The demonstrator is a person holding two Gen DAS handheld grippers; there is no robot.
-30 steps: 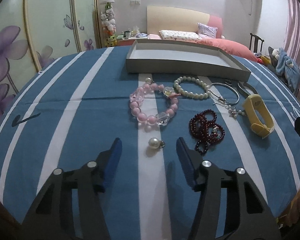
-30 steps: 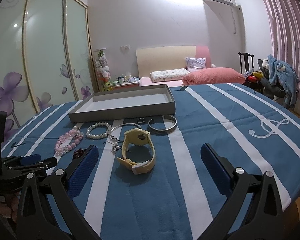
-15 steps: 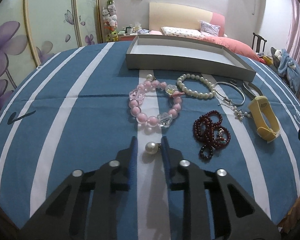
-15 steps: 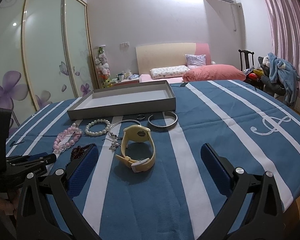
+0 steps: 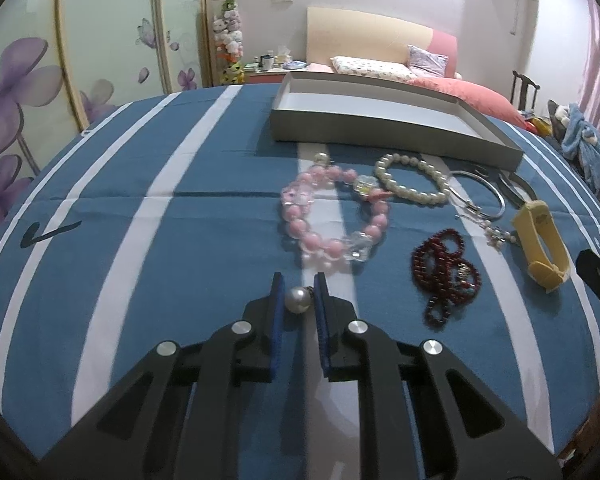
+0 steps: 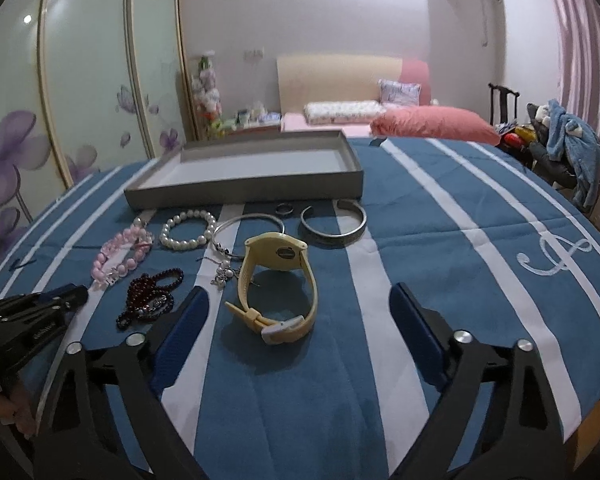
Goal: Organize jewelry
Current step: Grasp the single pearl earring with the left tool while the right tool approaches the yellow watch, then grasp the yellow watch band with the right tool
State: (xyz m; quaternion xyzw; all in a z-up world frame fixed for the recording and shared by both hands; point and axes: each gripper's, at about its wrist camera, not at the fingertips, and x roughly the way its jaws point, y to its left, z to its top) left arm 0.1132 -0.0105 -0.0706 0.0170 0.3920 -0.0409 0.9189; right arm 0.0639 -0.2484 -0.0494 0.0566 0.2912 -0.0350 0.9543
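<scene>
My left gripper (image 5: 298, 286) is shut on a white pearl earring (image 5: 297, 300), held between its blue pads just above the striped blue cloth. Beyond it lie a pink bead bracelet (image 5: 332, 216), a white pearl bracelet (image 5: 412, 178), a dark red bead bracelet (image 5: 446, 276), a thin silver bangle (image 5: 480, 196) and a yellow watch (image 5: 542, 240). An empty grey tray (image 5: 380, 132) stands at the back. My right gripper (image 6: 298, 308) is open and empty, with the yellow watch (image 6: 278, 280) between its fingers. A silver cuff (image 6: 334, 224) and a small ring (image 6: 284, 209) lie near the tray (image 6: 244, 188).
The table's front edge is close behind both grippers. The left gripper shows at the left of the right wrist view (image 6: 36, 320). A bed with pink bedding (image 6: 432, 128) and a chair with clothes (image 6: 560, 148) stand behind the table.
My left gripper closed on the pearl earring, which lay loose between its open fingers a second ago, and lifted slightly. The right gripper stayed open and nearly still.
</scene>
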